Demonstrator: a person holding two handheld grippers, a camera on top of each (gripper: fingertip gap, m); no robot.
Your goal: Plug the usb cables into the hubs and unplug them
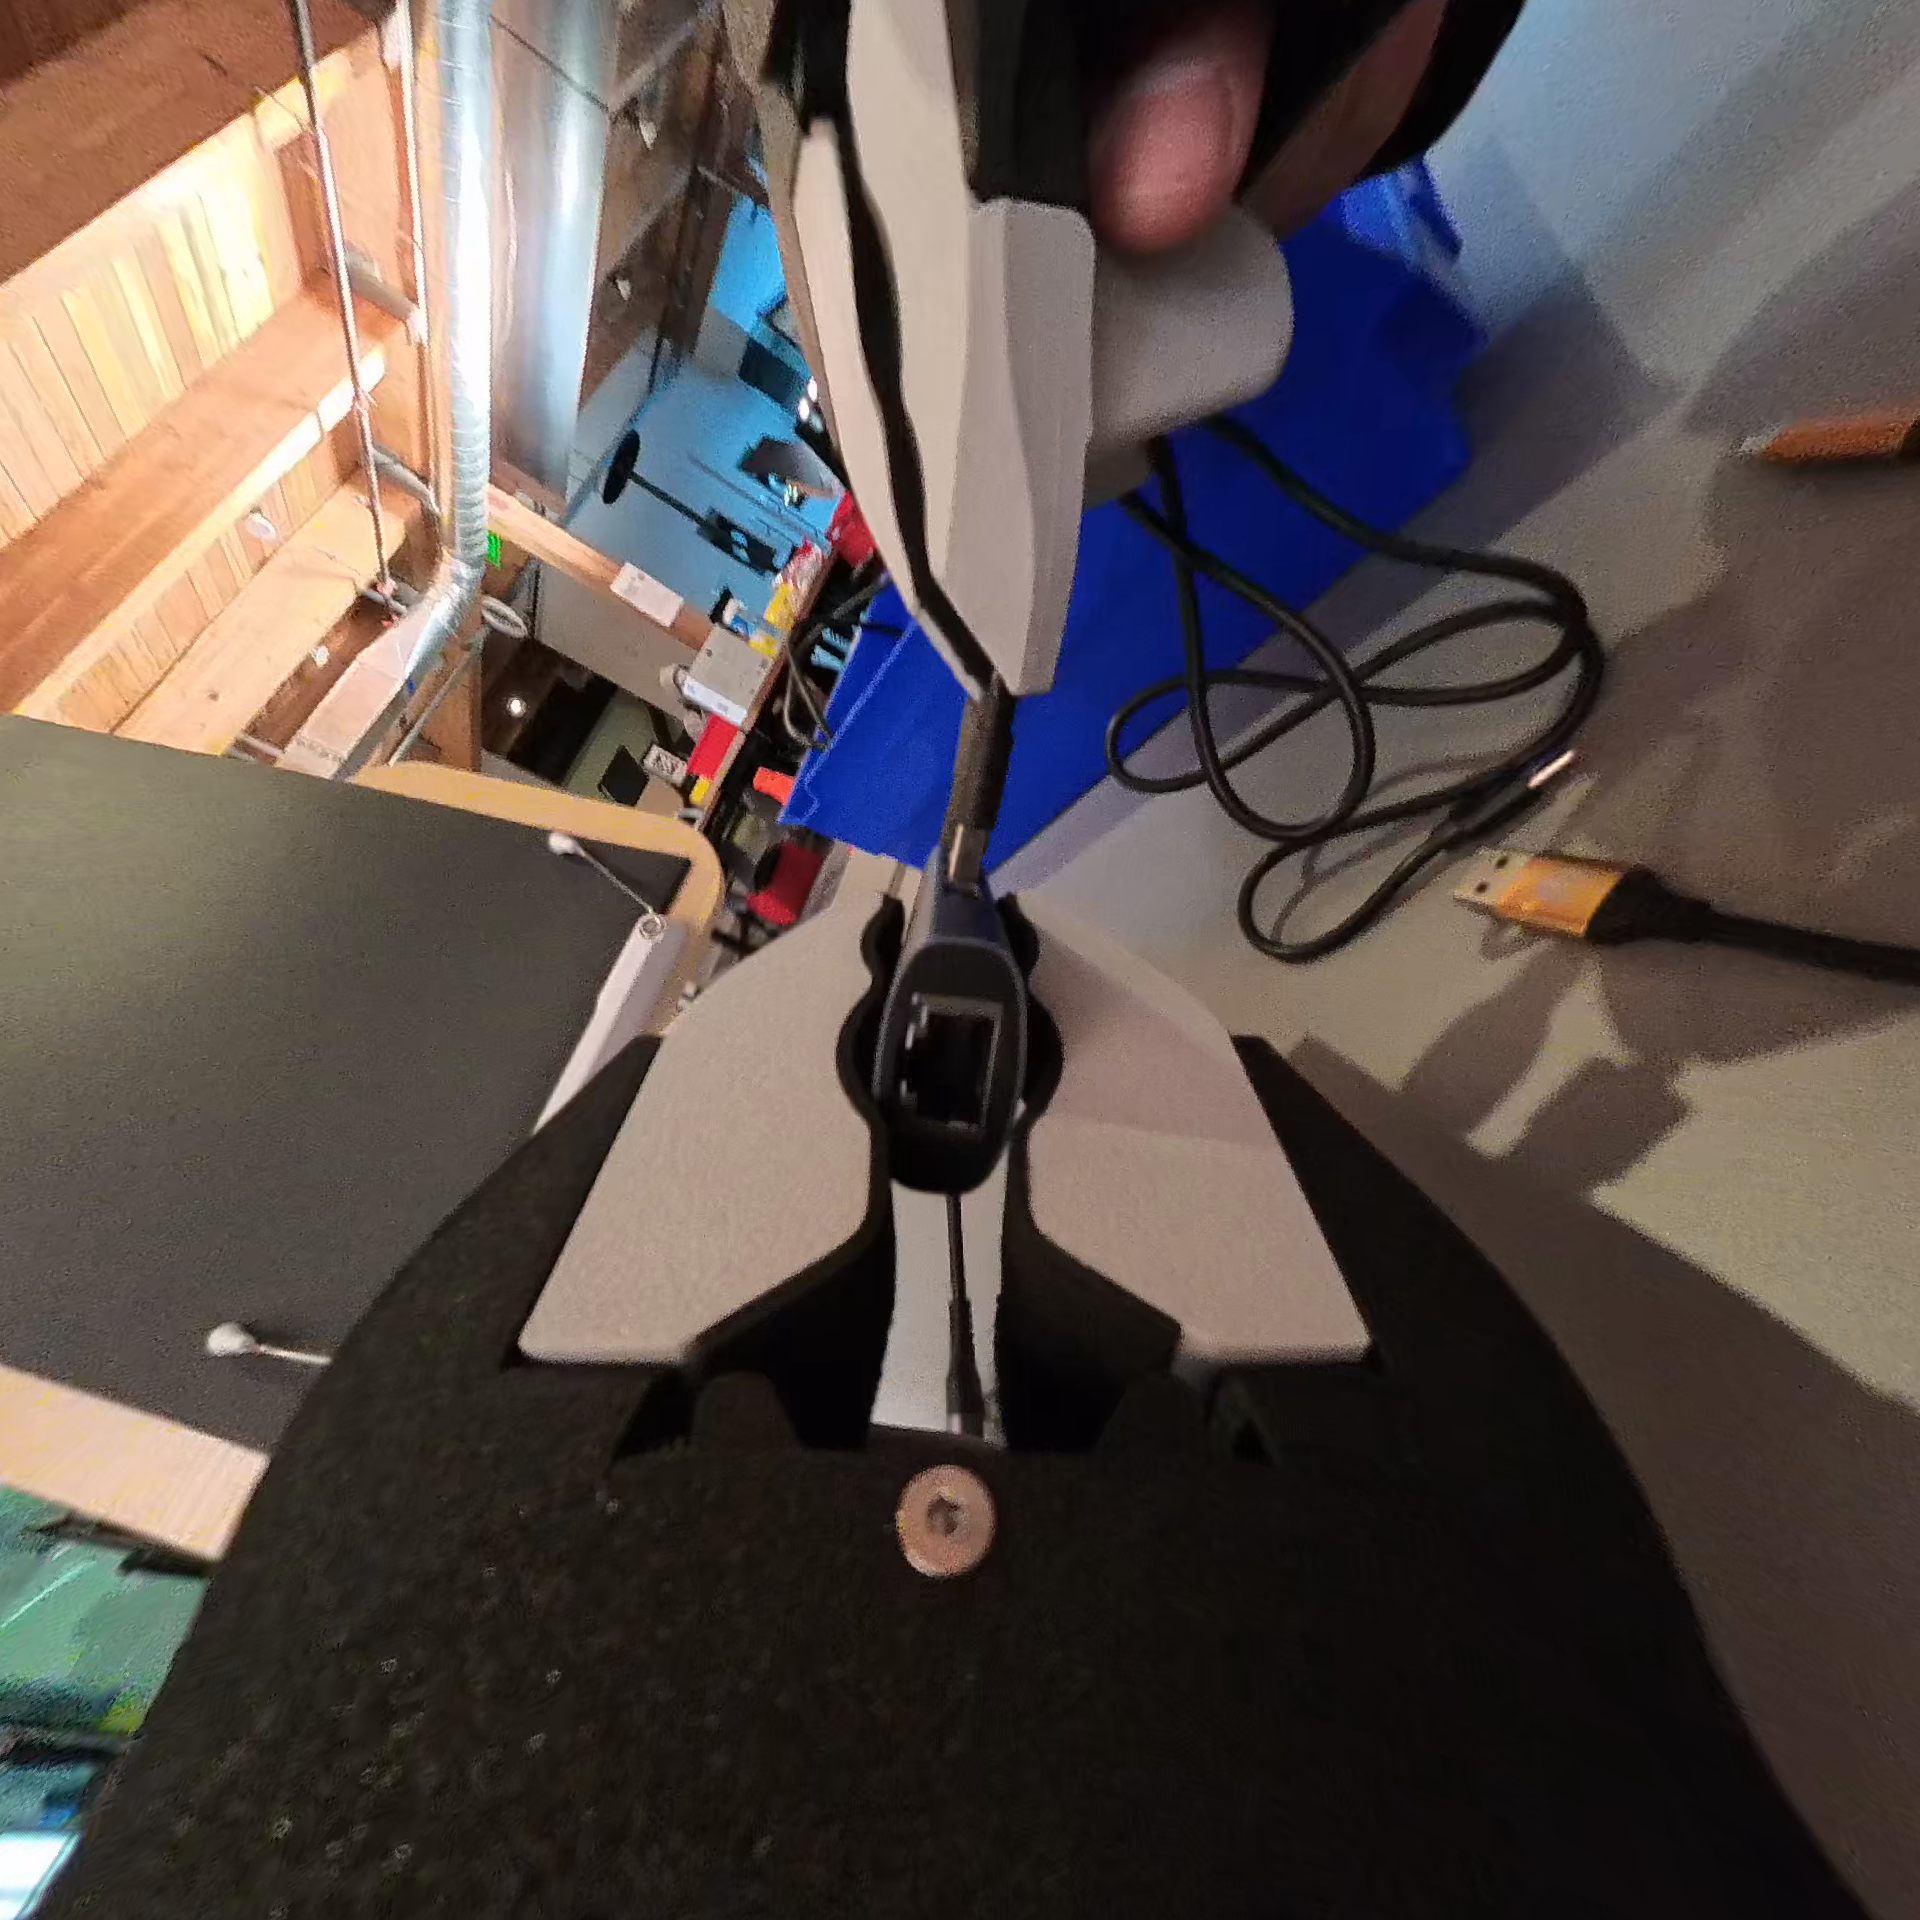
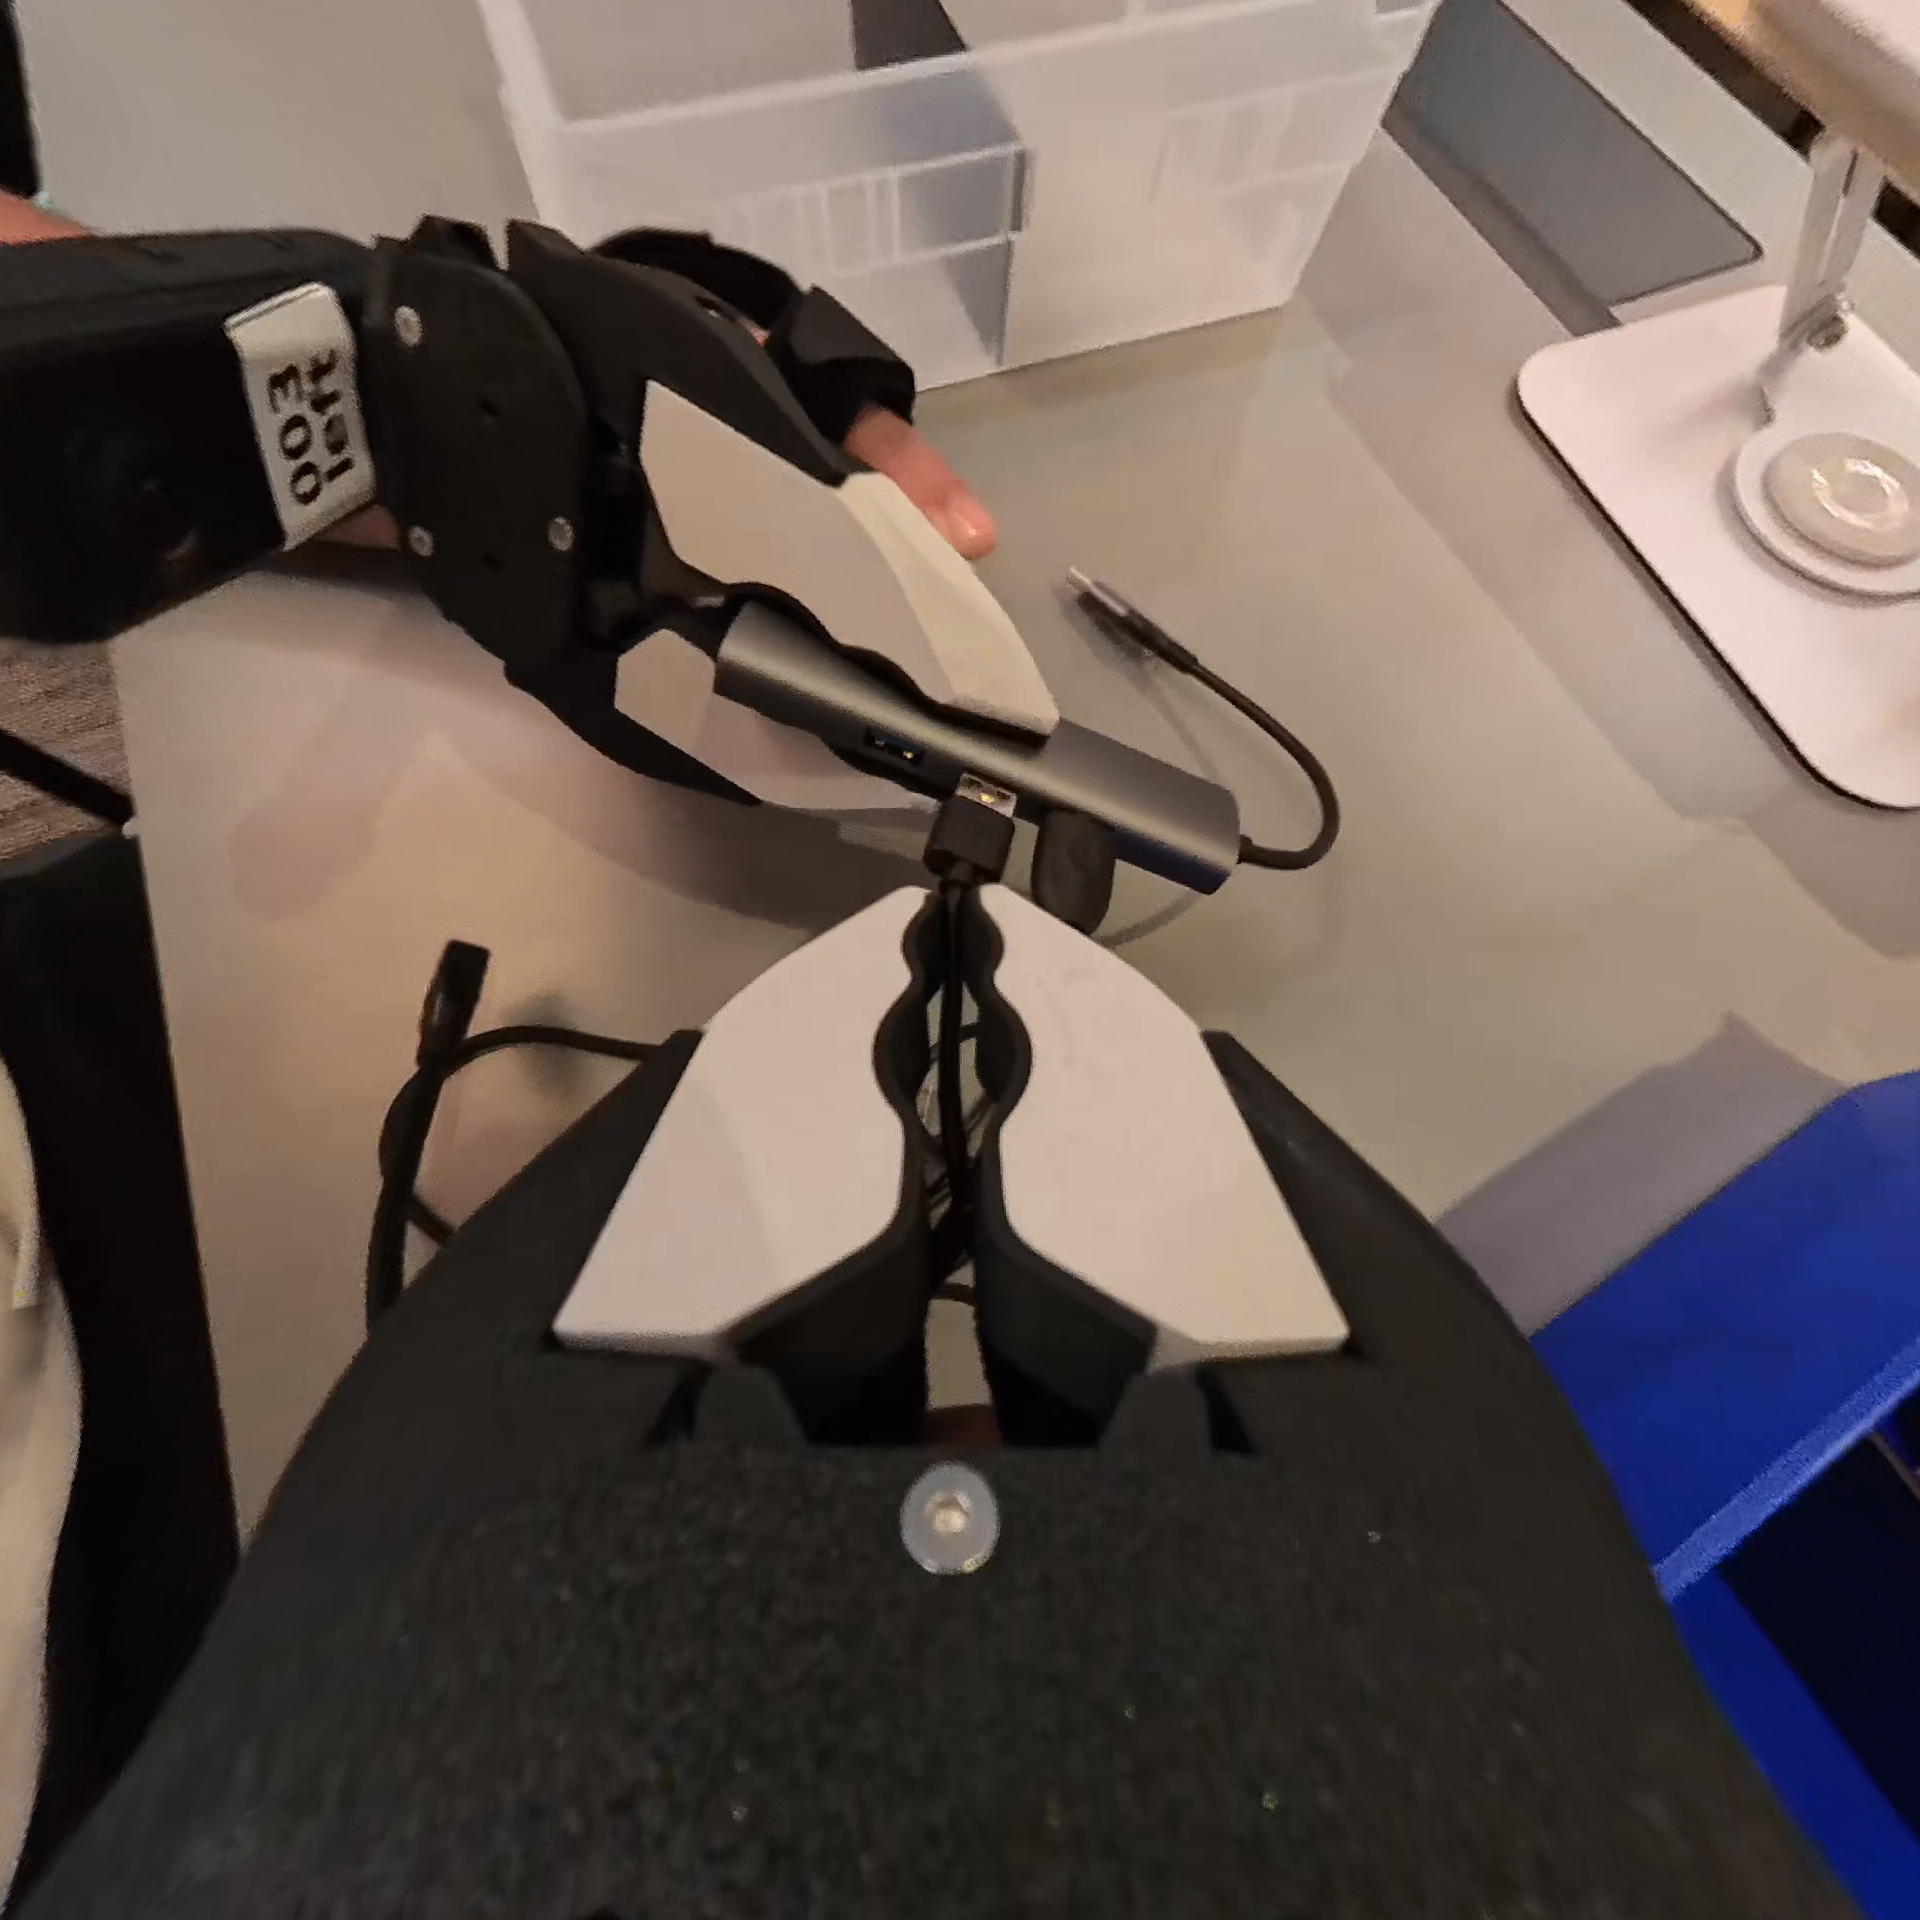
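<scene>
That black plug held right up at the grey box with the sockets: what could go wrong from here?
1. The black plug sits tilted at the hub, its metal tip not fully in; pushed crooked, it may jam or scrape.
2. The right tongs pinch the thin cable behind the plug, so it could bend or slip.
3. The left tongs hold the hub in the air; a hard push might twist it loose.

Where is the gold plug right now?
In the left wrist view, the gold plug lies loose on the grey table at the right side, just below the coiled black cable; neither gripper holds it.
</scene>
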